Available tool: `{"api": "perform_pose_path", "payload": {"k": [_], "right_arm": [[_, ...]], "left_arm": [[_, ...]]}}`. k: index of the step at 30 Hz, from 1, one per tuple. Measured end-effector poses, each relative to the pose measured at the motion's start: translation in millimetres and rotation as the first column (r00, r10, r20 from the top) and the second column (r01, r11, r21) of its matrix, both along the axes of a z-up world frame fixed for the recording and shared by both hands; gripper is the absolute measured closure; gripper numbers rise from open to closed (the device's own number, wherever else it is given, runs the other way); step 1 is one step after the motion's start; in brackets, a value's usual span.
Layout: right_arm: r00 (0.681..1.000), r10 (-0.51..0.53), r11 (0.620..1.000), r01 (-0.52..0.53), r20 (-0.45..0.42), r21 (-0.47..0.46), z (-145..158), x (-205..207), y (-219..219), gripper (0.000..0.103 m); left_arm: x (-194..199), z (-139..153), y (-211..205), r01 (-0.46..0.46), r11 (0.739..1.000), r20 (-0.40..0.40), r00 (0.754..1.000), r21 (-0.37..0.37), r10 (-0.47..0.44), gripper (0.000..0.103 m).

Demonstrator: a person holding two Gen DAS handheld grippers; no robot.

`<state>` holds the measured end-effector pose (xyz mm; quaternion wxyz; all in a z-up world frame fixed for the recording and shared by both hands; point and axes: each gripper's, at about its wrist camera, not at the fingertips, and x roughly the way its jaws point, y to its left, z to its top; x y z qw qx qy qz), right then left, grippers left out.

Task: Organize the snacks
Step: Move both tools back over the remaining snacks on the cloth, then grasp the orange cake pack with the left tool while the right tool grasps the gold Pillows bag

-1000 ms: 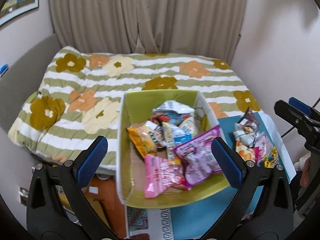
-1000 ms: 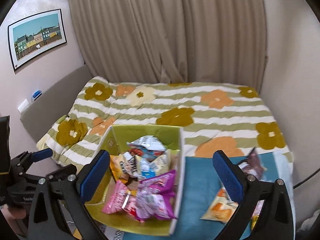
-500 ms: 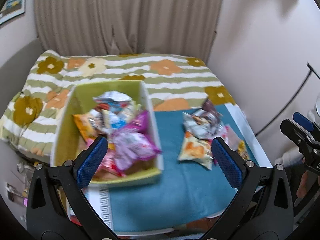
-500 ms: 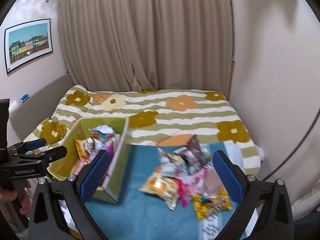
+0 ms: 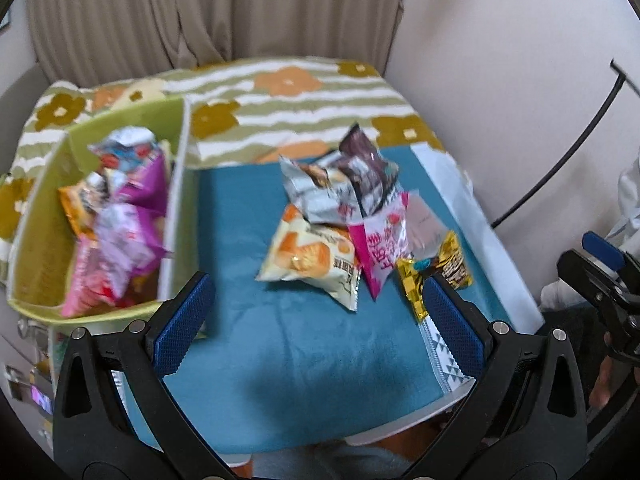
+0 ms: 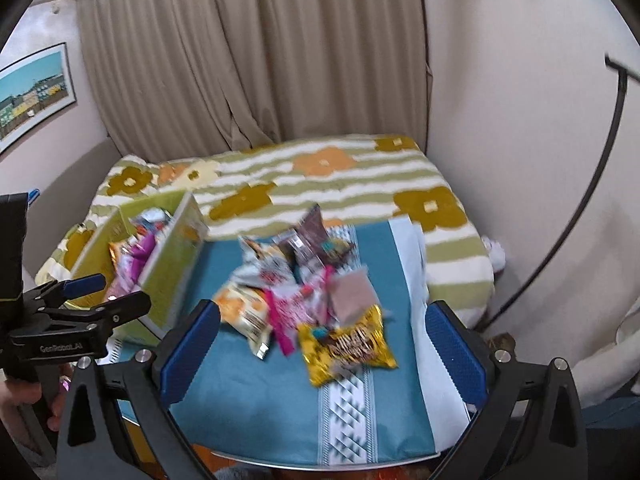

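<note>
Right wrist view shows the right gripper [image 6: 322, 344] spread wide and empty, its 2 blue-padded fingers framing the heap of loose snack packets [image 6: 308, 292] on the teal cloth [image 6: 248, 408]. Nearest to it lies the gold chocolate packet [image 6: 348, 346], just ahead of the gap and a little right of centre, its long axis running roughly across the fingers. Behind that sit a pink packet [image 6: 292, 312], a cream packet with orange pictures [image 6: 244, 312] and, at the back, a dark brown packet [image 6: 312, 232], all overlapping.

Left wrist view has the left gripper [image 5: 316, 320] equally wide and holding nothing, above bare cloth between the heap and the green box [image 5: 176, 184]. That box stands at the cloth's left edge, already partly filled with packets [image 5: 120, 216].

The coming move turns on this: the heap lies directly ahead of the right gripper, while from the left gripper it sits ahead and off to the right, with the box on the left. So the right looks better placed to pick, probably the gold packet, which must then travel leftward to the box.
</note>
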<state>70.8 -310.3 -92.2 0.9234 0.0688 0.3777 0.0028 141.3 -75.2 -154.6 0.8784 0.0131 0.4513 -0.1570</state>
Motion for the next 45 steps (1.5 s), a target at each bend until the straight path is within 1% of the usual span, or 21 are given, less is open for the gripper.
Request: {"api": "perform_pose_path", "payload": {"k": [3,6,10,14,18,20,22,23,25,30,31,32,33,39,41,44,45], "right_arm": [[0.998,-0.04,0.997,0.043,-0.051,0.066,-29,4,-12,0.001],[0.991,-0.084,0.989,0.096,-0.108,0.113,-54,11,-18,0.001],[0.978,-0.14,0.974,0.164,-0.154,0.157,-78,21,-25,0.001],[0.957,-0.195,0.951,0.238,-0.213,0.197,-102,36,-29,0.001],[0.929,-0.243,0.909,0.318,-0.279,0.27,-124,47,-33,0.001],[0.907,-0.283,0.861,0.383,-0.311,0.333,-135,49,-41,0.001],[0.887,-0.304,0.829,0.426,-0.347,0.363,-143,51,-45,0.001],[0.874,-0.314,0.805,0.452,-0.371,0.385,-149,52,-48,0.001],[0.859,-0.325,0.771,0.483,-0.395,0.416,-157,52,-51,0.001],[0.835,-0.357,0.718,0.532,-0.419,0.448,-168,55,-53,0.001],[0.832,-0.359,0.714,0.537,-0.423,0.449,-170,56,-53,0.001],[0.827,-0.364,0.708,0.545,-0.429,0.449,-171,58,-53,0.001],[0.824,-0.37,0.704,0.55,-0.43,0.449,-173,59,-53,0.001],[0.816,-0.401,0.689,0.568,-0.416,0.45,-177,68,-50,0.001],[0.813,-0.409,0.682,0.575,-0.415,0.453,-178,70,-50,0.003],[0.805,-0.416,0.676,0.585,-0.424,0.448,-180,74,-49,0.009],[0.803,-0.416,0.675,0.587,-0.427,0.447,-182,76,-49,0.013]], "left_arm": [[19,-27,-14,0.026,0.999,-0.036,0.999,0.046,-0.024,0.0],[37,-45,-22,0.056,0.996,-0.057,0.997,0.064,-0.052,0.0],[60,-69,-33,0.089,0.991,-0.095,0.992,0.101,-0.079,0.0],[79,-96,-37,0.118,0.986,-0.144,0.984,0.119,-0.101,0.0],[95,-119,-42,0.157,0.978,-0.2,0.971,0.137,-0.128,0.0],[101,-126,-45,0.176,0.975,-0.218,0.965,0.138,-0.143,0.0],[108,-134,-48,0.197,0.971,-0.238,0.958,0.137,-0.161,0.0],[110,-136,-50,0.205,0.969,-0.245,0.955,0.139,-0.167,0.0],[114,-142,-52,0.219,0.966,-0.259,0.949,0.139,-0.178,0.0],[122,-151,-55,0.248,0.961,-0.286,0.936,0.121,-0.206,0.001],[123,-151,-55,0.252,0.961,-0.291,0.933,0.114,-0.211,0.003],[124,-152,-55,0.257,0.961,-0.295,0.93,0.103,-0.217,0.01],[124,-152,-54,0.261,0.961,-0.3,0.928,0.092,-0.223,0.012],[123,-149,-51,0.275,0.958,-0.292,0.926,0.08,-0.241,0.021],[121,-148,-50,0.272,0.959,-0.292,0.926,0.076,-0.239,0.022],[118,-146,-47,0.261,0.963,-0.289,0.929,0.069,-0.231,0.024],[116,-146,-45,0.258,0.964,-0.293,0.929,0.067,-0.228,0.024]]}}
